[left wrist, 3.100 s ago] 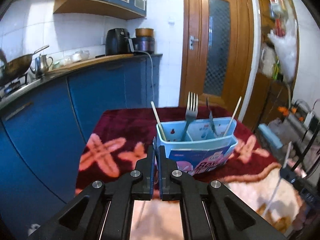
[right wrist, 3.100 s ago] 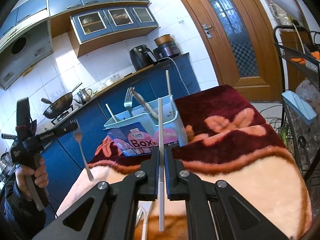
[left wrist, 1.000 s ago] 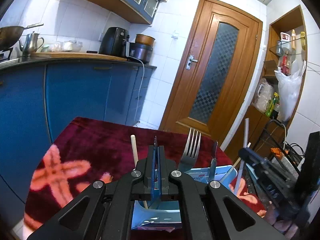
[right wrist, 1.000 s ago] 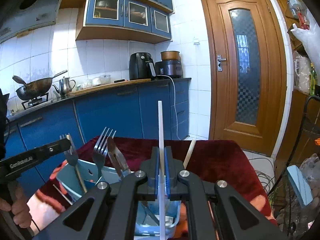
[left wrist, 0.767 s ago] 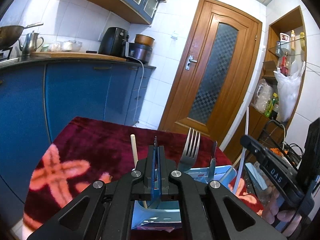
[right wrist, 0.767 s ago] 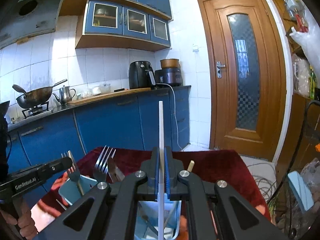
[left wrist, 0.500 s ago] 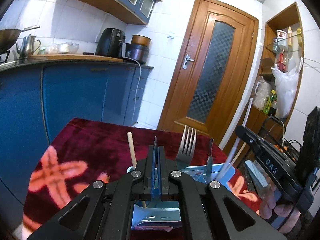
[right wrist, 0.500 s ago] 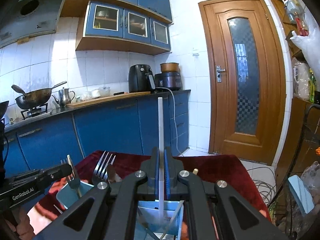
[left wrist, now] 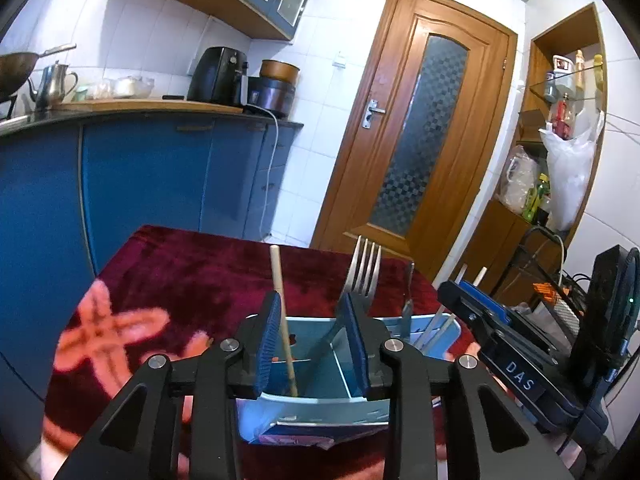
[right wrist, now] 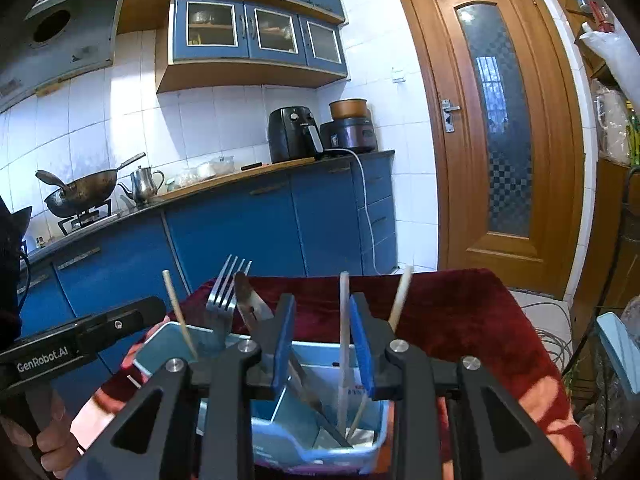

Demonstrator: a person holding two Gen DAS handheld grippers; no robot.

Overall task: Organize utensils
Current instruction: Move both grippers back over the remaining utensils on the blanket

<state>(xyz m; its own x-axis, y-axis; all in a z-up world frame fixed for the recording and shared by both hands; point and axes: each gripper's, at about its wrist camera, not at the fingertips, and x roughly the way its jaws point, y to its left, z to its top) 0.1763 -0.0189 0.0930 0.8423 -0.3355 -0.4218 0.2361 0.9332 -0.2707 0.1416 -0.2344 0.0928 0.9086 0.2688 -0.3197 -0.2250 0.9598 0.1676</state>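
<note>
Where claws open: box (left wrist: 320,380), fork (left wrist: 362,270) inside.

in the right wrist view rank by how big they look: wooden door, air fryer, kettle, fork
1. wooden door
2. air fryer
3. fork and kettle: too similar, and the fork is much nearer the camera, so unranked.

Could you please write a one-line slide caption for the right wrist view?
Right gripper fingers opening around a white straw standing in the blue utensil box, beside fork, knife and chopsticks.

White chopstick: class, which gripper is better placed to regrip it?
Right. The white chopstick stands between the right gripper's opening jaws; the left gripper, also opening, frames a wooden chopstick.
</note>
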